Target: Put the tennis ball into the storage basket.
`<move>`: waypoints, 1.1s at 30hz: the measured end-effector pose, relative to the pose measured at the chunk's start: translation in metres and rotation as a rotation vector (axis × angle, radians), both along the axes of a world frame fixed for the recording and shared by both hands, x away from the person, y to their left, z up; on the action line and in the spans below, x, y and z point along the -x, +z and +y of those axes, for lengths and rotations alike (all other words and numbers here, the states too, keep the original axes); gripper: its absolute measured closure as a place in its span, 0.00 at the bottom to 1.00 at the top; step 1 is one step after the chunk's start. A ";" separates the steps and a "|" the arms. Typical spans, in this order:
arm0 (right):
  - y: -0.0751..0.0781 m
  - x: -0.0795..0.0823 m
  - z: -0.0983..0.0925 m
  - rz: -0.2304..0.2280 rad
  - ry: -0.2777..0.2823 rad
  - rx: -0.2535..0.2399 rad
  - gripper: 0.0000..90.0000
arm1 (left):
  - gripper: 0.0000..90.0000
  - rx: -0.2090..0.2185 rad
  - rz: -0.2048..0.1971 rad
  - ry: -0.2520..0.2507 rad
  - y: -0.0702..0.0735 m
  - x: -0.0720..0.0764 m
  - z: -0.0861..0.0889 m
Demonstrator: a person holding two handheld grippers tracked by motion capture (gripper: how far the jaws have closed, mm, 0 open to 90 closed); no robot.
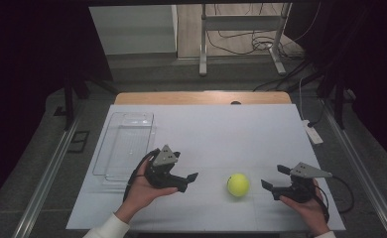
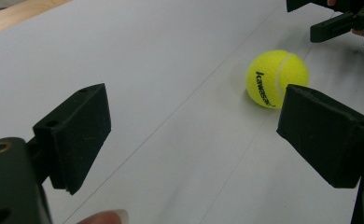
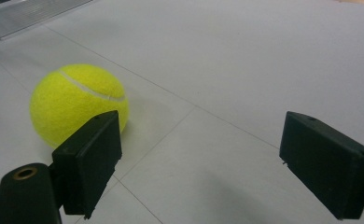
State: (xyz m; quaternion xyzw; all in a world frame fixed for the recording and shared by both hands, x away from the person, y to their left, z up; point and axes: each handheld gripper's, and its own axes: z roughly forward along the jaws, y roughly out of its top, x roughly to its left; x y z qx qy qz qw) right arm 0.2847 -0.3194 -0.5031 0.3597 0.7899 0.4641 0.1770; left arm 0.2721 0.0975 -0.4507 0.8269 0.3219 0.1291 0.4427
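Between both spread claws, left (image 1: 185, 182) and right (image 1: 271, 179), sits a tennis ball (image 1: 238, 184), partly hidden behind one jaw.

Yellow tennis ball (image 3: 77, 105) resting on the white table surface (image 3: 245, 60), partly behind the near-left black jaw; right gripper (image 3: 201, 158) with jaws spread wide, nothing between them; clear tray (image 3: 26, 16) edge at top left

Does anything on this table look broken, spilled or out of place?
Nothing stands out. The tennis ball sits whole on the white table between the open left gripper and right gripper. The clear tray lies flat, square to the table's left edge.
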 end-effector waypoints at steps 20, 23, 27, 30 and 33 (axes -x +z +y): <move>0.000 0.000 0.000 0.008 0.004 0.002 0.15 | 0.11 -0.015 0.009 -0.041 0.001 -0.006 -0.018; 0.000 0.000 0.000 0.006 0.004 0.002 0.15 | 0.11 -0.016 0.009 -0.047 0.001 -0.006 -0.022; 0.000 0.000 0.000 0.008 0.004 -0.001 0.15 | 0.11 -0.019 0.010 -0.057 0.002 -0.007 -0.025; -0.001 0.000 0.000 0.007 0.003 0.003 0.15 | 0.11 -0.019 0.012 -0.064 0.001 -0.007 -0.028; -0.001 0.000 0.000 0.007 0.003 0.004 0.15 | 0.11 -0.020 0.013 -0.070 0.001 -0.008 -0.031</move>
